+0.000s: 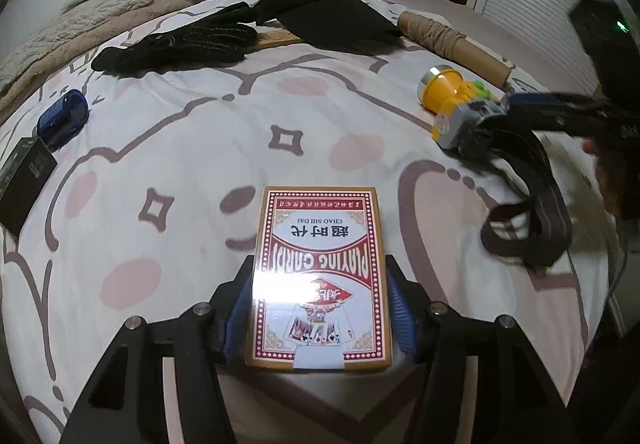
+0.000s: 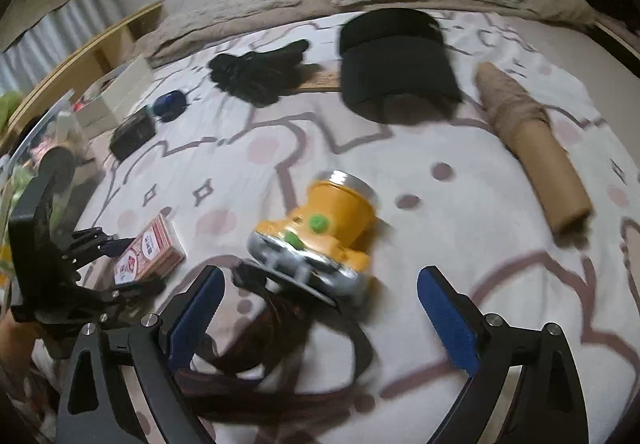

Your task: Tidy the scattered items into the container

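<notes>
Cards first: your left gripper point(image 1: 320, 308) has its blue pads point(image 1: 400, 314) against the long sides of the card box point(image 1: 320, 276), which lies flat on the bedsheet point(image 1: 192, 148), so you grip it across its narrow width, the span the jaws can bridge. Your right gripper point(image 2: 320, 328) stands wide open over the headlamp point(image 2: 320, 236), clasping nothing; the yellow lamp lies on its side just ahead of the pads with its dark strap point(image 2: 280, 364) trailing back between them, so closing there would likely catch strap rather than body. Glove point(image 2: 260, 72), black cap point(image 2: 396, 64), cardboard tube point(image 2: 532, 148), blue spool point(image 2: 170, 106) and dark box point(image 2: 134, 132) lie scattered. At the bed's left edge a clear bin point(image 2: 48, 116) seems to be the container, though blurred.
</notes>
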{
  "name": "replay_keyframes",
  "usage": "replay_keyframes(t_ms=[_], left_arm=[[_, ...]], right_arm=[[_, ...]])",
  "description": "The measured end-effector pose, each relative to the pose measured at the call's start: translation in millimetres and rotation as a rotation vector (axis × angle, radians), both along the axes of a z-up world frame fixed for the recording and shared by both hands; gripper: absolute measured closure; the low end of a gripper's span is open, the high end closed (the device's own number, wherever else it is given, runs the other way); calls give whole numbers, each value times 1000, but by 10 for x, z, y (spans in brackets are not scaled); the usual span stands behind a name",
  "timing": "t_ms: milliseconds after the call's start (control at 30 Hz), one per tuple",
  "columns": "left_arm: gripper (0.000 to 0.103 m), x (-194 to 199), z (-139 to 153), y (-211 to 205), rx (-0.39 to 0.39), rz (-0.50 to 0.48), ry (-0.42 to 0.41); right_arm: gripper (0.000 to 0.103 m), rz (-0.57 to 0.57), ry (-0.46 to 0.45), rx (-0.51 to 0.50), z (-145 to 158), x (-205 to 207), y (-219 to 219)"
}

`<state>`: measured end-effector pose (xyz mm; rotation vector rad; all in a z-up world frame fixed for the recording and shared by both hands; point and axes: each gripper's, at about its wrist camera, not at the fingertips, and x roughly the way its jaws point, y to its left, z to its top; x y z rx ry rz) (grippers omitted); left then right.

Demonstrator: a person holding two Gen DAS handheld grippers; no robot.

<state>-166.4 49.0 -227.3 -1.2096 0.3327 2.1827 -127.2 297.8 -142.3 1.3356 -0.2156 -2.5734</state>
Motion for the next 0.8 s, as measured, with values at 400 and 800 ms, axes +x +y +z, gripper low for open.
replay_keyframes(t_ms=[400,800], left_arm=[[44,240,4,-336,-28,40,8],[44,341,8,-502,-34,80,2]], right_arm=[[4,108,-96,-115,-198,-94,-135],[0,199,-137,-262,-256,-105,-592]])
